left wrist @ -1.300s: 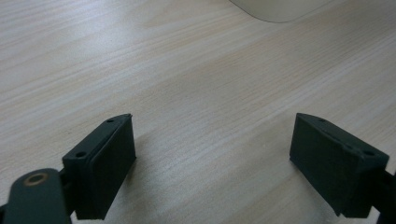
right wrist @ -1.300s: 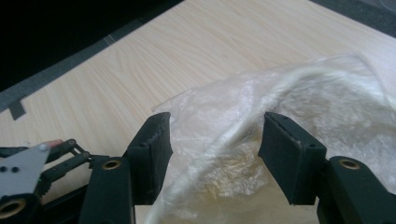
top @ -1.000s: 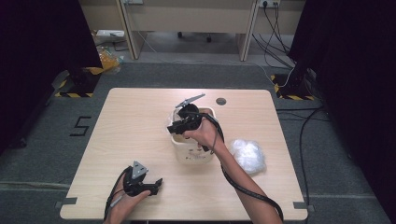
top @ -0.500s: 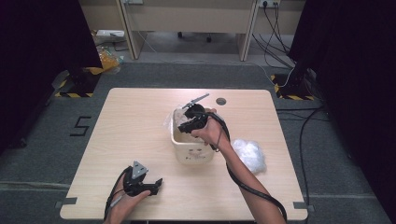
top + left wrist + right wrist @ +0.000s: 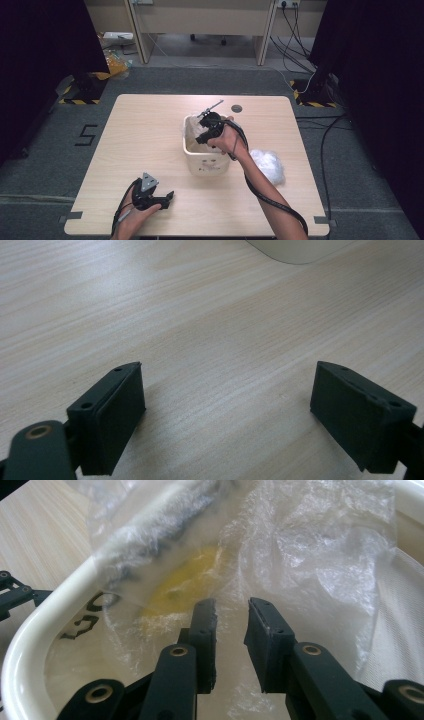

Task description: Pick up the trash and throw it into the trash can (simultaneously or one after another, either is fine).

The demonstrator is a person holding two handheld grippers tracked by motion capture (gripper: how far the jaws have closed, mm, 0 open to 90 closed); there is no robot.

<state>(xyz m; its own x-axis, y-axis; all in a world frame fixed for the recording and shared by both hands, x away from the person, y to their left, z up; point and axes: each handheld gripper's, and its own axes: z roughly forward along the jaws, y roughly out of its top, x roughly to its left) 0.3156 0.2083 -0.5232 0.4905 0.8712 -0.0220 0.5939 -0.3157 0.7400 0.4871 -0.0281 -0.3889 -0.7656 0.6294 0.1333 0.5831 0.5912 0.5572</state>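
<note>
So the right tongs are down inside the cream bin, jaws only a narrow gap apart, and they've just been opening a bit with nothing pinched between them. Clear plastic film lines the bin right in front of them, draped over its rim. Through the film we can make out something yellow and some dark lettering, too blurry to read.

From above, the hand covers most of the bin's mouth. A wad of crumpled clear plastic sits just right of the bin.

The left tongs rest on the desk near the bin, jaws wide apart, holding nothing.
</note>
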